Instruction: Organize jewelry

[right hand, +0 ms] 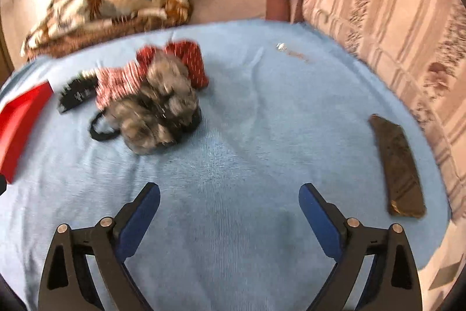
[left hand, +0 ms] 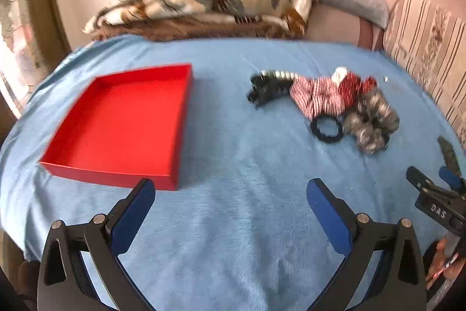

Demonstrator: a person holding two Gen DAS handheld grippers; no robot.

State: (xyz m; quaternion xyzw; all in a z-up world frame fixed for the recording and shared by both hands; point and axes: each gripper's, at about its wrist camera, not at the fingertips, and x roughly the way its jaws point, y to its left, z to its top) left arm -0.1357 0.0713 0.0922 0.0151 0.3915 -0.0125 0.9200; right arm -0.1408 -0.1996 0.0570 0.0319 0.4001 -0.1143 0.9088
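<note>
Fuzzy grey scrunchie (right hand: 157, 112) by rigid red tray (left hand: 122, 124); left gripper (left hand: 231, 191) & right gripper (right hand: 230, 194) jaws wide apart, empty.

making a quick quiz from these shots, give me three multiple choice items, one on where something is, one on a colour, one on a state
1. Where is the pile of hair accessories relative to the tray in the left wrist view?
A. inside it
B. to its right, on the blue cloth
C. under it

2. What colour is the tray?
A. red
B. green
C. white

3. How do the jaws of the left gripper stand?
A. shut on a scrunchie
B. shut on nothing
C. open, nothing between them

Answers: 1 B, the pile lies apart from the tray on the cloth; 2 A, its walls and floor are red; 3 C, only cloth shows between the fingers.
</note>
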